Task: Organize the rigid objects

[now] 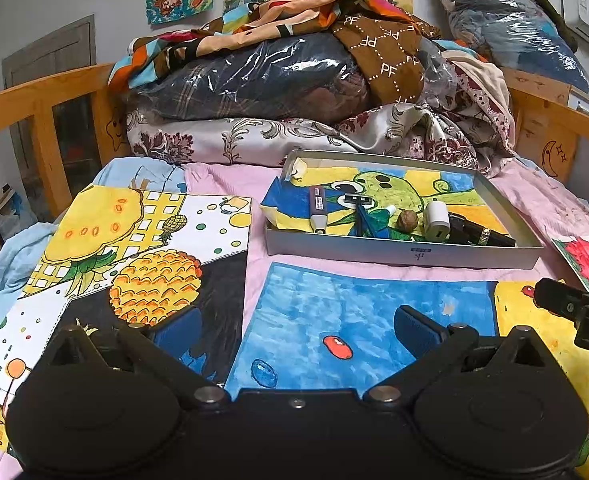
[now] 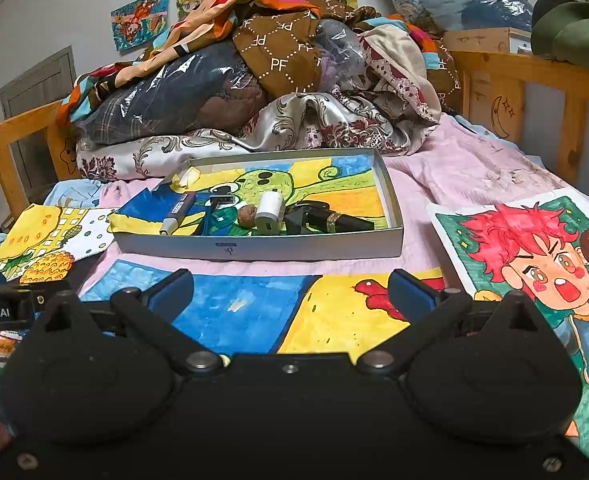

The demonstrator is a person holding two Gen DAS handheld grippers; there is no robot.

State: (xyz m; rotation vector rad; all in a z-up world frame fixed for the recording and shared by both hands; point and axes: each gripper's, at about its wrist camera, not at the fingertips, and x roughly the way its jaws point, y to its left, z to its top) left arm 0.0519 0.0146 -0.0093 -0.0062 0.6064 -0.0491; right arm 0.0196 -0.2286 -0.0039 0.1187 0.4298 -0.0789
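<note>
Left wrist view: the left gripper (image 1: 296, 326) hovers above a blue painted drawing (image 1: 334, 312) lying on the pink bedsheet (image 1: 222, 178), its jaws spread wide apart with nothing between them. To its left lies a pineapple drawing (image 1: 134, 248). Ahead sits a shallow grey tray (image 1: 394, 250), and inside it, from left to right, rest a purple-and-white pen-like device (image 1: 317, 209), a razor (image 1: 359, 206), a walnut (image 1: 407, 220), a white charger block (image 1: 436, 220) and a black cylindrical item (image 1: 482, 234); all five lie close together near the tray's front wall, on a green cartoon drawing that lines its bottom. Behind the tray, bedding and bagged clothes (image 1: 278, 80) are heaped against the wooden bed rail (image 1: 34, 96).

In the right wrist view, the right gripper (image 2: 290, 296) hangs over the same blue and yellow drawing, in front of the tray, its jaws likewise wide apart and empty. To its right lies a drawing of a red-haired character (image 2: 534, 256).
</note>
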